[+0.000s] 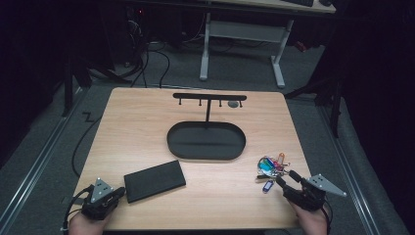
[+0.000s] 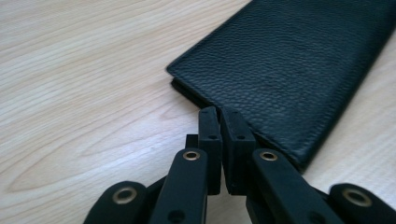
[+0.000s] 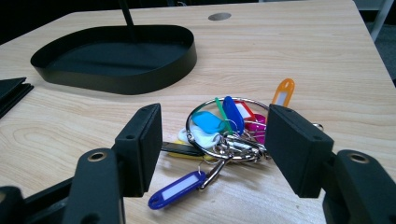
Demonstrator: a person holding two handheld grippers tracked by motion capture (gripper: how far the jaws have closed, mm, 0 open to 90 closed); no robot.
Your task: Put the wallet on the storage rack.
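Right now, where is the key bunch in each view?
High view: key bunch at the table's near right, just ahead of the right gripper.
Left gripper view: not in it.
Right gripper view: centre, lying between the open jaws.
Shared landmark: the black tray, at upper left in the right gripper view.

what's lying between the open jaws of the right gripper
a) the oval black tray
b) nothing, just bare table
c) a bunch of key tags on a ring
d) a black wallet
c: in the right gripper view the right gripper has its jaws wide apart on either side of the bunch of key tags, which rests on the table.
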